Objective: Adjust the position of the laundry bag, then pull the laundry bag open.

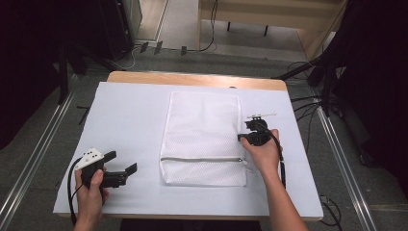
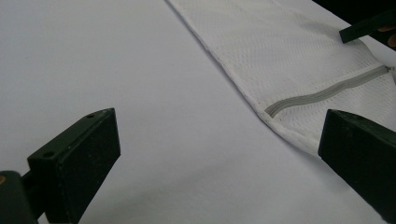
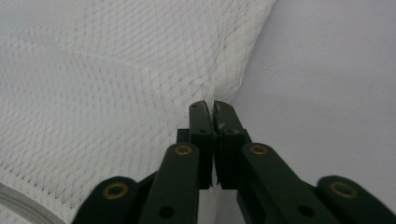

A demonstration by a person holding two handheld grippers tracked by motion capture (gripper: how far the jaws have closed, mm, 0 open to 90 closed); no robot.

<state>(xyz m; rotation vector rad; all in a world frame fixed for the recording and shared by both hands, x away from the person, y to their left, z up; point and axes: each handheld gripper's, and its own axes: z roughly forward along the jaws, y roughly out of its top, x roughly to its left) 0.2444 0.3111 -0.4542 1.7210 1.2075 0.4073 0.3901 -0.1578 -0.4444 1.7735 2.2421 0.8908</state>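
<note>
A white mesh bag [image 1: 202, 134] lies flat in the middle of the white-covered table [image 1: 130, 115], with its grey zipper [image 1: 202, 159] running across near the front end. My right gripper [image 1: 240, 137] is at the bag's right edge, above the zipper. In the right gripper view its jaws [image 3: 208, 108] are shut, and the mesh bag [image 3: 116, 93] is drawn to a point between the tips. My left gripper [image 1: 121, 161] rests at the front left, jaws wide open with nothing between them. In the left gripper view it [image 2: 219, 140] faces the bag [image 2: 289, 46] and zipper [image 2: 327, 91].
A bare wooden strip [image 1: 192, 78] of the table shows at the far edge. Dark stands and cables [image 1: 312, 103] crowd the floor to the right, and metal rails [image 1: 33, 159] run along both sides of the table.
</note>
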